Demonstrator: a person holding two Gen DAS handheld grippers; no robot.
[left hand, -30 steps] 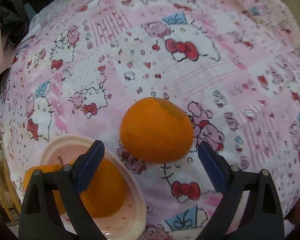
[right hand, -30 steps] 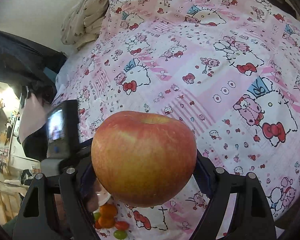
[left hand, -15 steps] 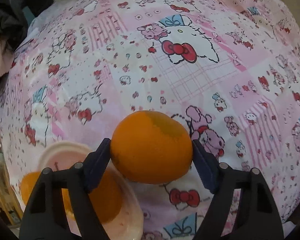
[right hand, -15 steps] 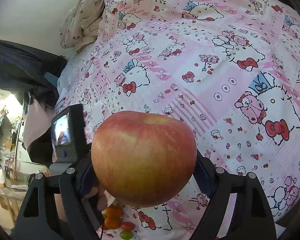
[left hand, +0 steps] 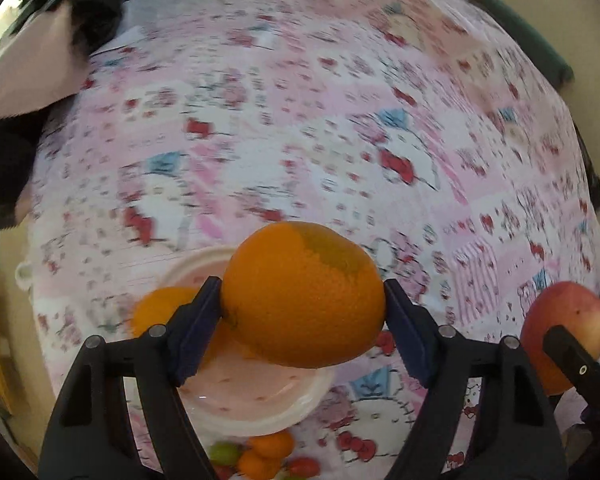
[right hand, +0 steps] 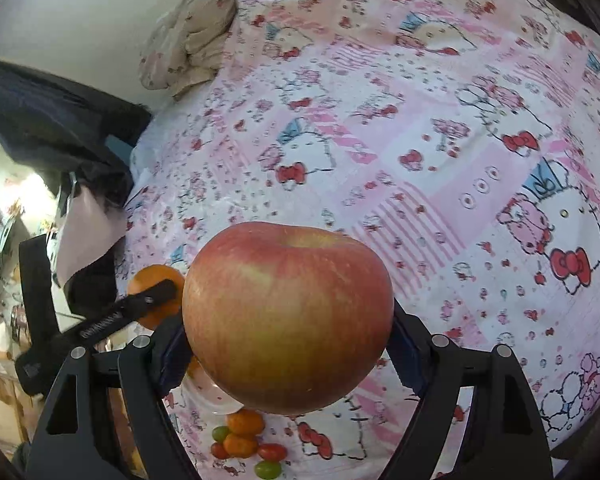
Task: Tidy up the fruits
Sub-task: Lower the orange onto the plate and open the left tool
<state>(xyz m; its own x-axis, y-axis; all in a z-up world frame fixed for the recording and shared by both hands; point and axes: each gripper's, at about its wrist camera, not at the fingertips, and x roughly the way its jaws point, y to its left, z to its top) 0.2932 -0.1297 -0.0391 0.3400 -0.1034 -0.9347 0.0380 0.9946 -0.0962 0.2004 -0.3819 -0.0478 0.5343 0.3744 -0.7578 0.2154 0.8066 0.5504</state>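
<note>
My left gripper (left hand: pixel 302 312) is shut on a large orange (left hand: pixel 304 296) and holds it in the air above a pale pink bowl (left hand: pixel 256 400). Another orange (left hand: pixel 160 310) lies in that bowl, partly hidden by my left finger. My right gripper (right hand: pixel 288 340) is shut on a red-yellow apple (right hand: pixel 288 316), held above the bed. The apple also shows at the right edge of the left wrist view (left hand: pixel 564 320). The left gripper's orange shows at the left of the right wrist view (right hand: pixel 152 280).
The bed is covered by a pink cartoon-print sheet (right hand: pixel 420 140). A small heap of cherry tomatoes and tiny oranges (right hand: pixel 244 440) lies in front of the bowl, also in the left wrist view (left hand: pixel 260 456). A crumpled blanket (right hand: pixel 196 32) lies at the far end, dark clothes (right hand: pixel 48 128) at the left.
My left gripper closed on the large orange, lifted it off the sheet and moved over the bowl. My right gripper kept holding the apple and came nearer to the left one.
</note>
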